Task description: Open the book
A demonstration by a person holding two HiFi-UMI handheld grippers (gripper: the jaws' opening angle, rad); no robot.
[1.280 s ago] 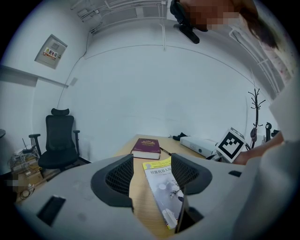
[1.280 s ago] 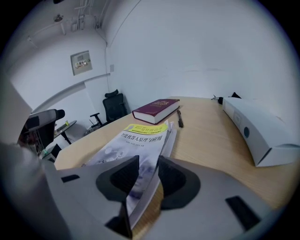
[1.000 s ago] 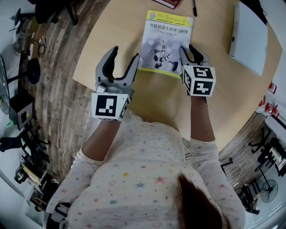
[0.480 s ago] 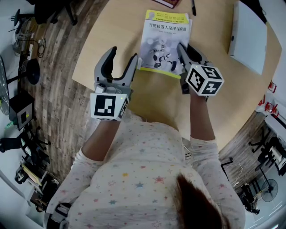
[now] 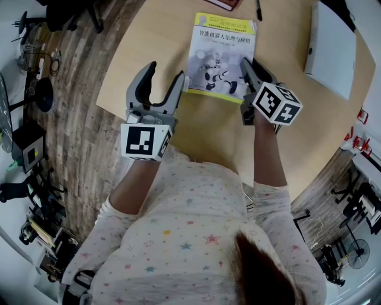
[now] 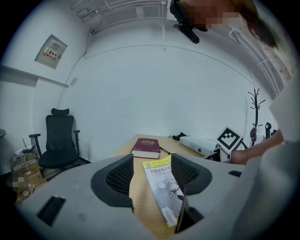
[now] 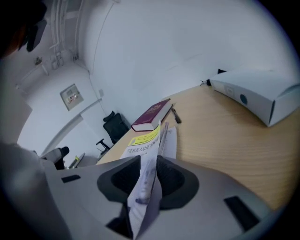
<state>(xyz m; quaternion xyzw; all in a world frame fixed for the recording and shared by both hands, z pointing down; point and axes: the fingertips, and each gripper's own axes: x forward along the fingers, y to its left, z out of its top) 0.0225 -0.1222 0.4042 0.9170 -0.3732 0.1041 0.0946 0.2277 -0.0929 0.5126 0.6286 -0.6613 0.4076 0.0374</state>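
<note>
Currently, white-and-yellow paperback book (image 5: 221,55) lies on round wooden table (image 5: 208,128), front cover up. Cover's near right corner is raised off pages — pinched edge-on between jaws of right gripper (image 5: 249,74). Left gripper (image 5: 162,86) sits just beside book's near left corner, jaws spread wide, gripping nothing. Farther back on table: maroon hardback (image 6: 146,147), dark pen (image 5: 259,11) near it — white box (image 5: 332,50) off to right.
</note>
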